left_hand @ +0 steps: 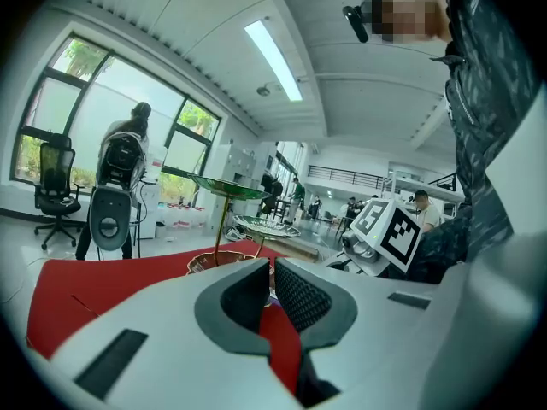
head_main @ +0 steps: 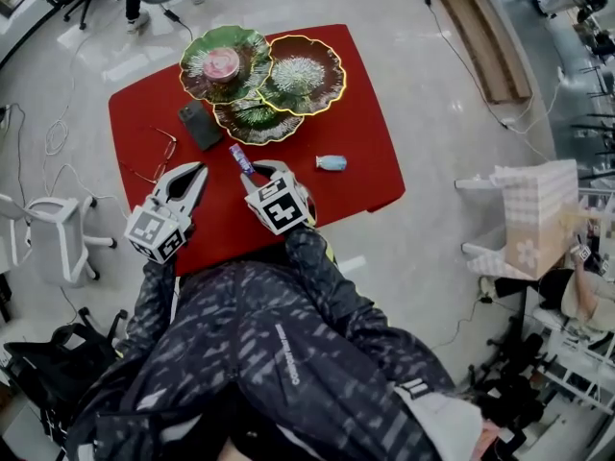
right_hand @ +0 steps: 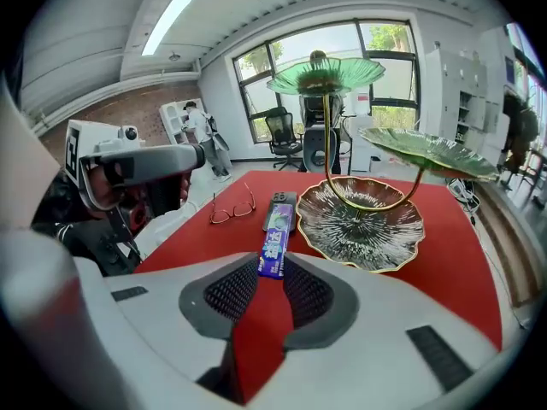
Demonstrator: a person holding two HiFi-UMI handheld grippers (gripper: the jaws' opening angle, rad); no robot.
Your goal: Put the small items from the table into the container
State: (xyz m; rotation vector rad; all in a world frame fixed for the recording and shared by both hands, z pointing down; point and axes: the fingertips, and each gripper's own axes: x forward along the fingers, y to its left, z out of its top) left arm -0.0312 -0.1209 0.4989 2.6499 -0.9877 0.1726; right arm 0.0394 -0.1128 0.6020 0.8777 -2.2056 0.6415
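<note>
Head view, table: red table [head_main: 356, 133] seen from above, with a three-dish stand [head_main: 306, 75] at its far side.
Head view, loose items: a phone [head_main: 200, 125] lies just beside the lowest dish. Glasses [head_main: 159, 157] lie left of the phone. A small blue bottle [head_main: 331, 162] lies alone to the right. A pink thing [head_main: 222, 62] sits in the top-left dish.
Head view, tools: the left gripper [head_main: 190, 173] and right gripper [head_main: 261, 171] are side by side over the table's near half. A gum pack [head_main: 240, 158] pokes from the right one toward the stand.
Only in this view: the bottle and the pink thing.
Left gripper view, jaws: a narrow gap apart, with only red table showing between them.
Left gripper view, scene: the stand is seen side-on, its dishes at three heights on thin curved stems. The right gripper is at the right. A person [left_hand: 128, 156] stands by the windows.
Right gripper view, jaws: pinching the near end of the gum pack. The pack sticks forward off the table, and its far end overlaps the phone, short of the lowest dish.
Right gripper view, scene: the glasses lie left of the phone. The left gripper is at the left, in the air.
</note>
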